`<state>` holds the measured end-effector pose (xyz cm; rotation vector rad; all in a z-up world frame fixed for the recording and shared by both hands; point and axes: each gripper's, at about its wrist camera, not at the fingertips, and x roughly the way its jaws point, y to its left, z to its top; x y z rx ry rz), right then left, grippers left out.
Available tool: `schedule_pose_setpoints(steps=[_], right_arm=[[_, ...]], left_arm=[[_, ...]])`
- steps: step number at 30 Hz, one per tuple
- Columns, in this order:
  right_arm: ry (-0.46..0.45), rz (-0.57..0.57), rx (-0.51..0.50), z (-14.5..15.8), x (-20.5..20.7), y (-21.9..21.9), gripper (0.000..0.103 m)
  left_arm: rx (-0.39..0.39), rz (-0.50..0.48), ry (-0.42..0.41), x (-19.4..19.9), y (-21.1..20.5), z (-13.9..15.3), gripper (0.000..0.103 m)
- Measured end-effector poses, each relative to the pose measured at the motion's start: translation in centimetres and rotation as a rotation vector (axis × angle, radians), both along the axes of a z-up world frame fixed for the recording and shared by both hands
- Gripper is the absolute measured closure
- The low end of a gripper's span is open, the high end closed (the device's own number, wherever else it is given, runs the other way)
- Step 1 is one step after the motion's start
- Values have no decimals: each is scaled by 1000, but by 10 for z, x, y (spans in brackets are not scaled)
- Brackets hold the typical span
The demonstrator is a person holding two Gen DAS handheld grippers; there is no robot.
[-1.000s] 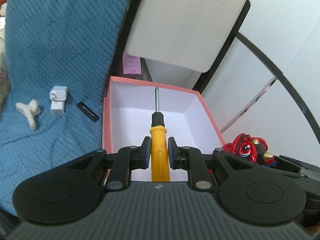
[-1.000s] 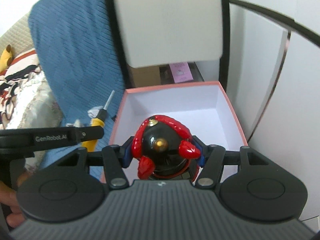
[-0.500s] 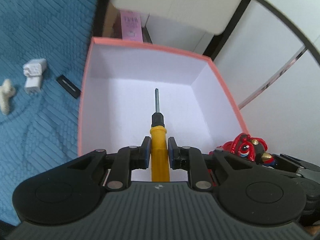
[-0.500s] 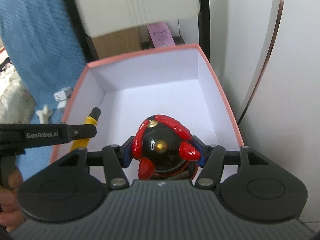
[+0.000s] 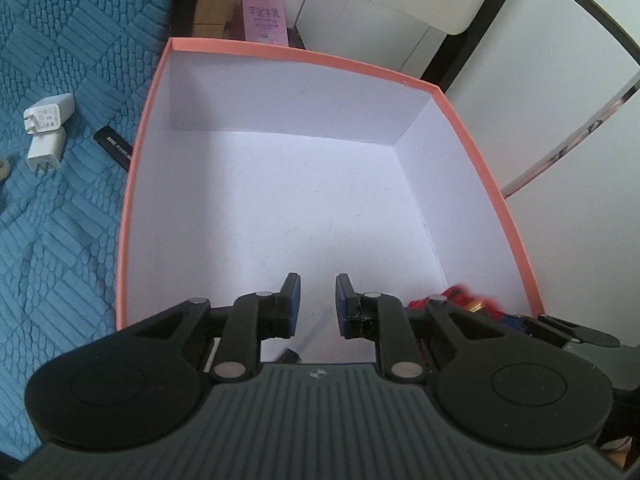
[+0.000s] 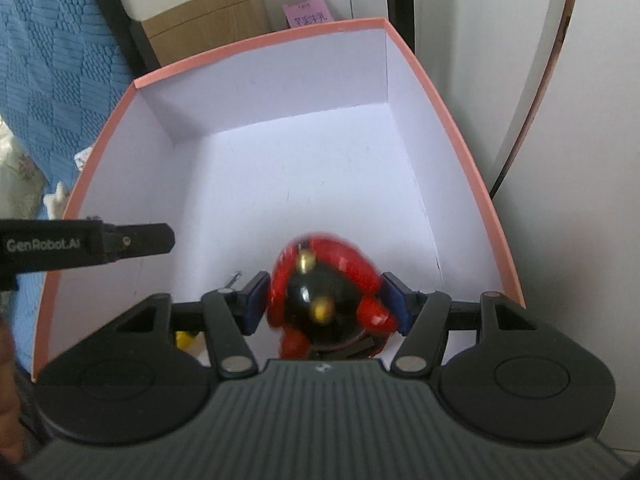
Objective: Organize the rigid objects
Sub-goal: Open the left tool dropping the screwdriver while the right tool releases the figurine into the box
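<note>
Blurred red figurine point(image 6: 328, 304) between spread right gripper point(image 6: 326, 304), left gripper point(image 5: 316, 304) spread, screwdriver point(image 5: 304, 340) half-hidden

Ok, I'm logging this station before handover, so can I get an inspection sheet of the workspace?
Surface: blue blanket, textured, with a pink-rimmed box at its edge.
Job's things: screwdriver lies on the box floor under the left gripper; red and black toy is between the right pads, blurred.
Clutter: two white chargers and a black strip on the blanket.
Grippers: left gripper open and holding nothing; right gripper is around the toy, grip unclear.
Cables: nothing seen for sure; a dark curved line may be a frame.
Surroundings: pink carton, cardboard box, white wall.
</note>
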<state>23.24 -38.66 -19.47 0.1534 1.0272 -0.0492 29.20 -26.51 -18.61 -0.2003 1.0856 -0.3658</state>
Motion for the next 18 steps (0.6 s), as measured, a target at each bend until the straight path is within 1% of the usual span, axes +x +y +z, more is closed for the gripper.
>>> schedule_pose_setpoints(steps=[3,8,18], right_arm=[[-12,-6,0,7,-1,0,35],[-58,7,8,32,-13,6,35],[-170,25,29,88,-47,32,35]], left_arm=[[-3,-4,-21,-5,5,10,82],[-1,-22,-75,-16,10,32,81],[-29,22,-166,-55,48,86,81]])
